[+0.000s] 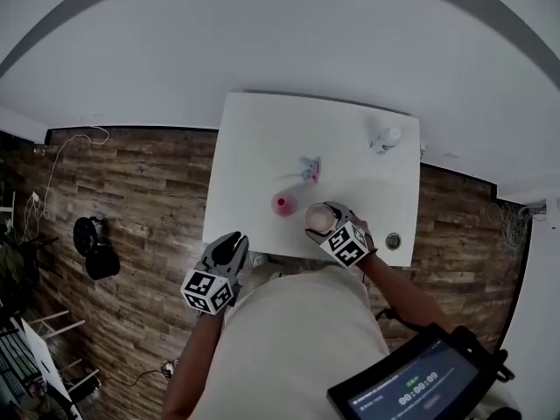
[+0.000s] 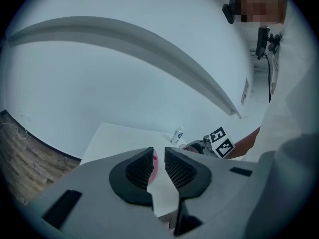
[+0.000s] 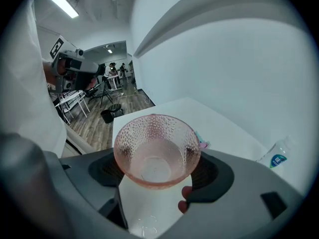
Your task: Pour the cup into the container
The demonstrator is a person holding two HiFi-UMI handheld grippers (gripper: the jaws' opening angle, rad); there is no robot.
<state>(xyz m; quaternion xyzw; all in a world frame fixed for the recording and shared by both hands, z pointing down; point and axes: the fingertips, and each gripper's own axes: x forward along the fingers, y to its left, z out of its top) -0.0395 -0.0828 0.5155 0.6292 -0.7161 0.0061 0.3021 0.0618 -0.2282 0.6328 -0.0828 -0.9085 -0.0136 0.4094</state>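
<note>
The step in hand was judged to be bringing the cup [image 3: 157, 148] to the container [image 1: 282, 204] ahead of the pour. The cup, a pink dimpled glass, was found clamped by its sides between the jaws of the right tongs [image 3: 158, 172], mouth upward, over the near edge of the bench [image 1: 262, 138]. Whether it rested on the bench or was held just clear could not be told, nor could its contents be made out. The container, a small pink vessel, was noted standing on the bench just beside the cup, towards ten o'clock of it in the head view. For the step to be done well, it is advised that the cup be held level until its rim is directly above the container's mouth. The tilt should then be made slowly towards ten o'clock, with the lip low over the opening. A firm grip is also advised, since smooth glass was judged liable to slip between the pads when turned. The container appeared no wider than the cup, so a thin stream would be called for. As to pose, the right forearm [image 1: 394, 287] was seen reaching in from five o'clock, with the marker cube [image 1: 348, 245] turned up toward the head camera. The left tongs [image 2: 158, 163] were found empty, their jaws drawn near together with a narrow gap between. They were held off the bench by its near left corner, at about seven o'clock of the container, and were pointed toward it. A bottle [image 1: 385, 138] was recorded well apart at one o'clock.
</note>
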